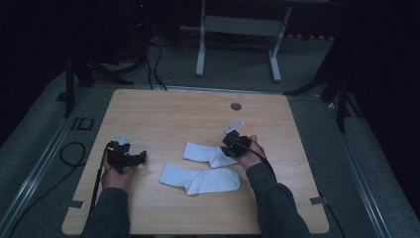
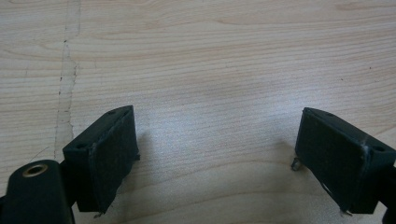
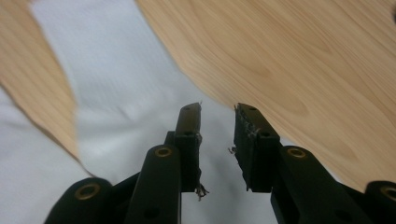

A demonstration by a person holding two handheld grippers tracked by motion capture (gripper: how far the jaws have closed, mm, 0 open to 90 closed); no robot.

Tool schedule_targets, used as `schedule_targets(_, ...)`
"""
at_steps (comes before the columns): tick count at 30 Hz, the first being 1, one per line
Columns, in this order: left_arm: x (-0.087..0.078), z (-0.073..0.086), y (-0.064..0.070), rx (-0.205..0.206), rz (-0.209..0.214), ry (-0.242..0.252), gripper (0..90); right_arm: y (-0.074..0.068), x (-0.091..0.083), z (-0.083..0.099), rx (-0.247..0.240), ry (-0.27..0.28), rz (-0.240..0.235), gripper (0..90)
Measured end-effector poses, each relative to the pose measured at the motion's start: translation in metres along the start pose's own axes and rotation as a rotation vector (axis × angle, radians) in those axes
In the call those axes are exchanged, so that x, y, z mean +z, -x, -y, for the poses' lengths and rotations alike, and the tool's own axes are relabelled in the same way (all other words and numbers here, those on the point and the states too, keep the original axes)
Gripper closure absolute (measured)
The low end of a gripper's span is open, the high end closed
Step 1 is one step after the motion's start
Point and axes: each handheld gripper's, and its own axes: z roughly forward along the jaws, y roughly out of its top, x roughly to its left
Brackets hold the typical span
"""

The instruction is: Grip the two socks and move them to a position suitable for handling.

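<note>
My right fingers (image 3: 252,140) stand a narrow gap apart, not closed on anything; white cloth lies beneath and between them, and I cannot tell whether the tips touch it. My right gripper (image 1: 233,144) sits at the right end of the far sock (image 1: 205,153), my hand (image 1: 250,156) behind it. My left fingers (image 2: 109,154) are spread wide with nothing between them, bare wood showing in the gap. My left gripper (image 1: 130,158) rests over the table (image 1: 173,111) near its left edge, well apart from both socks.

The far sock lies flat near the table's middle. The near sock (image 1: 200,179) lies just in front of it, close by or touching at the far sock's right end; I cannot tell which. Nothing stands between either gripper and the socks.

Surroundings: a grey round insert (image 1: 236,106) is set in the table near its far edge. A white frame (image 1: 237,29) stands on the floor beyond. Black cables (image 1: 74,153) trail off the left side.
</note>
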Motion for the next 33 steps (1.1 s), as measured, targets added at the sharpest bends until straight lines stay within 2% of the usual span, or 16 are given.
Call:
schedule_targets(12,0.0,0.0,0.0,0.002,0.0,0.001,13.0,-0.025,0.015,-0.03,-0.063,0.006,-0.102,61.9)
schedule_targets(22,0.0,0.0,0.0,0.002,0.0,0.0,13.0,-0.036,0.024,-0.044,-0.106,-0.012,-0.125,56.2)
schedule_targets(33,0.0,0.0,0.0,0.002,0.0,0.0,13.0,-0.039,0.028,-0.045,-0.117,-0.02,-0.137,54.7)
